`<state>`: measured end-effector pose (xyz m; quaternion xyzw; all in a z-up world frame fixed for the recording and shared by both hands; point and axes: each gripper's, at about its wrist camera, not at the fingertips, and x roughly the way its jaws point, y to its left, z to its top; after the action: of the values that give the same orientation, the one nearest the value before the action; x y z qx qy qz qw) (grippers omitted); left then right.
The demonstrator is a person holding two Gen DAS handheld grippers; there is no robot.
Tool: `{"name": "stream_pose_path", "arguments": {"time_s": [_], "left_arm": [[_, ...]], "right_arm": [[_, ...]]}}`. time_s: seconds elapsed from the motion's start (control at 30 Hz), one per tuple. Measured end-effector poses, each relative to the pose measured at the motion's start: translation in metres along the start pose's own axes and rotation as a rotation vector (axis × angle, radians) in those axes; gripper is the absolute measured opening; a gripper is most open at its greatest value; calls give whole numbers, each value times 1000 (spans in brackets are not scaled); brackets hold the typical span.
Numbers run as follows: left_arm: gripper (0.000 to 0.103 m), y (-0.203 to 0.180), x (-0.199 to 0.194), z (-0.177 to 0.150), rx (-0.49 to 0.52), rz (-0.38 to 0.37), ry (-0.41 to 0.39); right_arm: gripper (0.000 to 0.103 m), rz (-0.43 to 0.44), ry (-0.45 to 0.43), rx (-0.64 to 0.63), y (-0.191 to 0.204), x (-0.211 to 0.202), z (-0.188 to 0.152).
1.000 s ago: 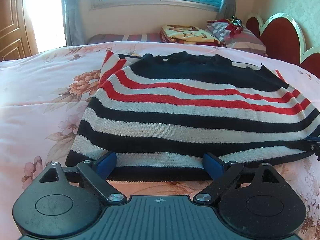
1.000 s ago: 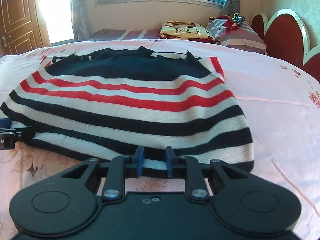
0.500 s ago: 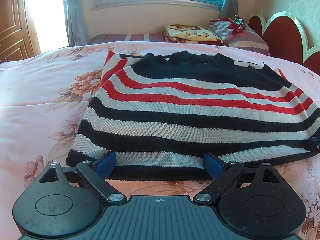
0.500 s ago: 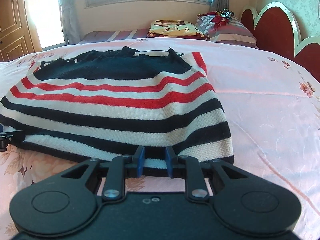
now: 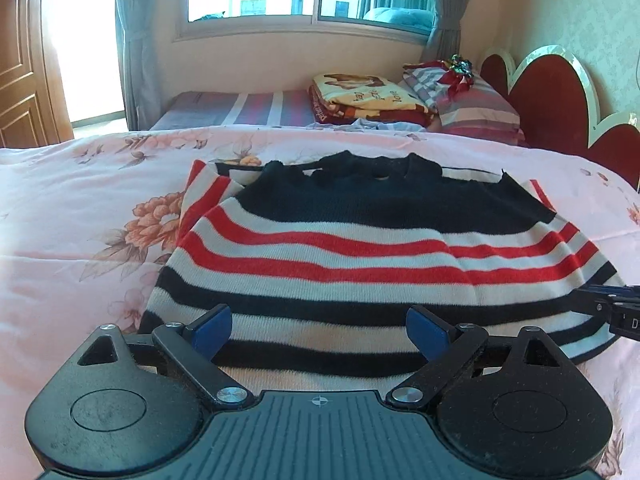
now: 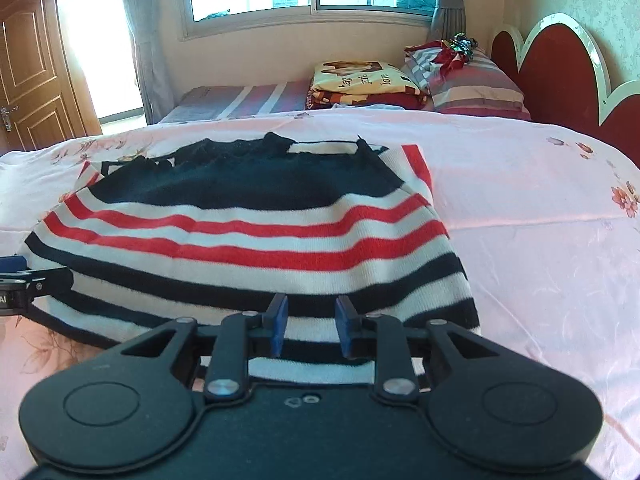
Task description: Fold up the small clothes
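Lying between both grippers' fingers (image 5: 210,330): sweater (image 5: 360,264)

striped sweater (image 5: 360,264): ribbed knit, matt, slightly fuzzy. floral bedspread (image 6: 540,200): smooth cloth, faint sheen, fine creases. left gripper (image 5: 319,330), right gripper (image 6: 310,326): matt black plastic, grainy; blue pads (image 6: 279,320) smooth; pivot screws shiny metal. headboard (image 5: 552,96): glossy red panel, white rim. door (image 6: 28,80): varnished wood.
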<state>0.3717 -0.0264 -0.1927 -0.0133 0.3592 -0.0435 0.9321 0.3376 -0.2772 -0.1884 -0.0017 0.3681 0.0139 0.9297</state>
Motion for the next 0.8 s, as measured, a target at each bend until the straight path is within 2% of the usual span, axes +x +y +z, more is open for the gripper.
{"name": "stream_pose_path", "arguments": {"time_s": [0.3,0.53,0.6,0.67,0.7,0.8], "left_arm": [[93,-1,35,26,11,38,5],[93,1,71,43,15,59,31],[93,6,83,45,20,71,44],[96,18,95,44,-19,68,61],[98,24,97,43,-42,62,55],[99,22,98,38,-26,64,36]], "right_arm": [[29,14,-19,-28,10,23,29],[33,-11,-17,-37,6,54,53],[33,-29,-27,-60,7,61,60],[34,-48,-35,-65,4,70,66],[36,-59,-31,-62,1,75,68],[36,-125,1,-75,-14,98,71]]}}
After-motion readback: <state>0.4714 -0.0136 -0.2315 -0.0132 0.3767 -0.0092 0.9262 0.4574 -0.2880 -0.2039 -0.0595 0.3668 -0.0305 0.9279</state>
